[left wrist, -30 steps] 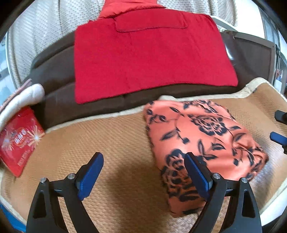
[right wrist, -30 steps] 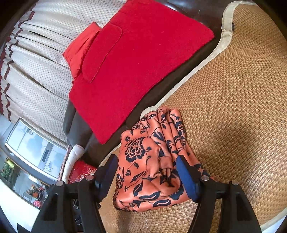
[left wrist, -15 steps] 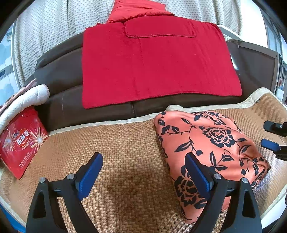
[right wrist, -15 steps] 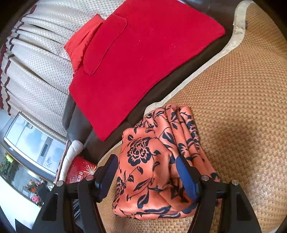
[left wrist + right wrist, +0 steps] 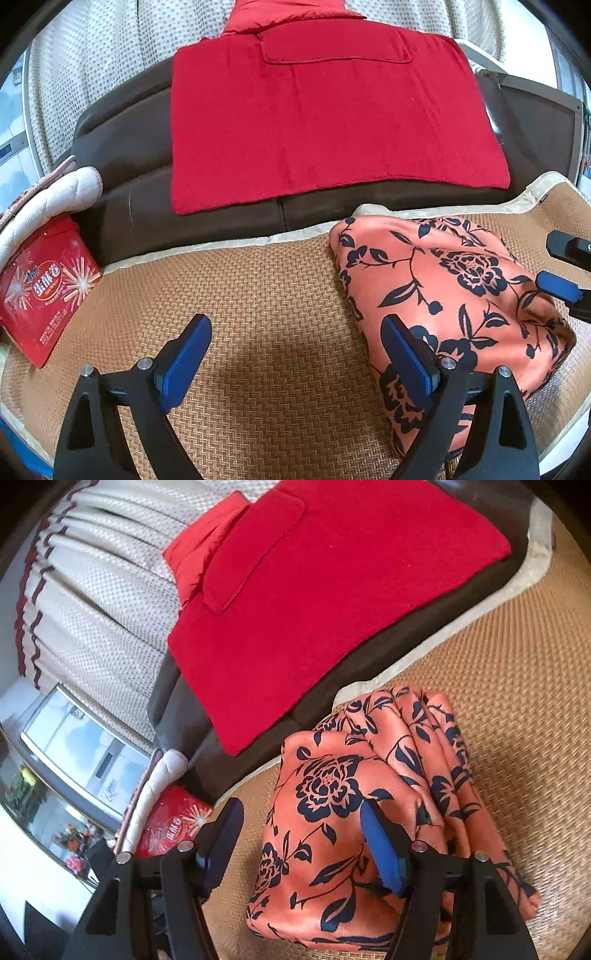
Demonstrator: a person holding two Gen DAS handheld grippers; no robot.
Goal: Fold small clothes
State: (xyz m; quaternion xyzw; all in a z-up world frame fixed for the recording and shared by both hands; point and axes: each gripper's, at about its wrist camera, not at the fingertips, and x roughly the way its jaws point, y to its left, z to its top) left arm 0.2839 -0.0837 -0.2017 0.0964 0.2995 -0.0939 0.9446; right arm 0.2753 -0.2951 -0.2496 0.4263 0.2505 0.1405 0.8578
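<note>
An orange garment with a black flower print (image 5: pixel 454 291) lies folded in a thick bundle on the woven mat (image 5: pixel 258 317), at the right in the left wrist view. It also shows in the right wrist view (image 5: pixel 354 812), with stacked folds along its right side. My left gripper (image 5: pixel 295 354) is open and empty above bare mat, left of the bundle. My right gripper (image 5: pixel 301 843) is open and empty, held above the bundle's near left part. Its blue fingertips (image 5: pixel 557 286) show at the right edge of the left wrist view.
A red towel (image 5: pixel 325 110) hangs over the brown sofa back (image 5: pixel 125 199). A red snack packet (image 5: pixel 44 291) and a white quilted cushion (image 5: pixel 55 192) lie at the mat's left end. Dotted curtains (image 5: pixel 110 602) hang behind. The mat's front edge is close below.
Both grippers have drawn back and up from the folded bundle, which now sits farther away in both views. The bundle has not moved. Both stay open.
</note>
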